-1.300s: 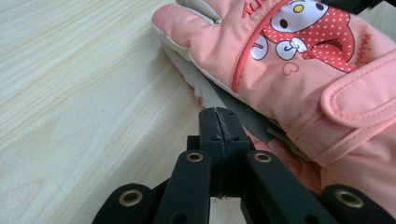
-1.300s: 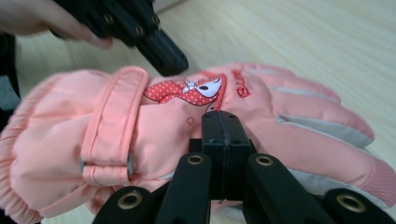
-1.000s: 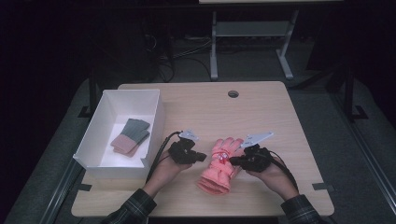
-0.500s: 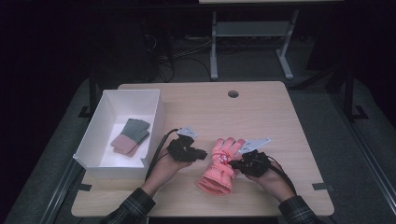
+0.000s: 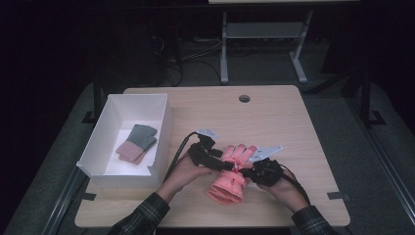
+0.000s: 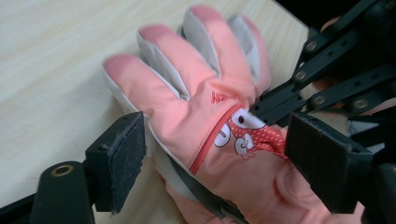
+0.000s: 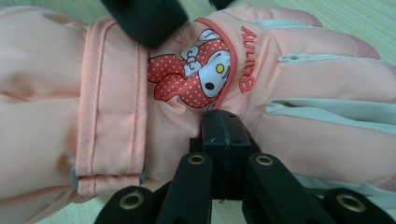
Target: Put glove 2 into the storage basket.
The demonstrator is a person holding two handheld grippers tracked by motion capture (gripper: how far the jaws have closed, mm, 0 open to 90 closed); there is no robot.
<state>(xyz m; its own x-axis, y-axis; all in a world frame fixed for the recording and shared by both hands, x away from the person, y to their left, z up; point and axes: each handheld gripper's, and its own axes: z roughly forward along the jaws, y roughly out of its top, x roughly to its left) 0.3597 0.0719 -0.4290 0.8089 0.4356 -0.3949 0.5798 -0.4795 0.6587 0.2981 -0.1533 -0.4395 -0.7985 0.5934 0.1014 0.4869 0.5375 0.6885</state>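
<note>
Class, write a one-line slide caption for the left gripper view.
Open black tongs straddle a padded salmon-pink glove with a cartoon patch, lying on the pale wooden table.

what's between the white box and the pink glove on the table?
High view: the left gripper, its cable and the hand holding it sit between the white box and the pink glove.

Glove (image 7: pixel 289 93) cuff and fingertips ran off the right gripper view's edges. Right gripper (image 7: pixel 223 135) tips covered part of it. Boxed gloves (image 5: pixel 137 143) were too small for detail.
</note>
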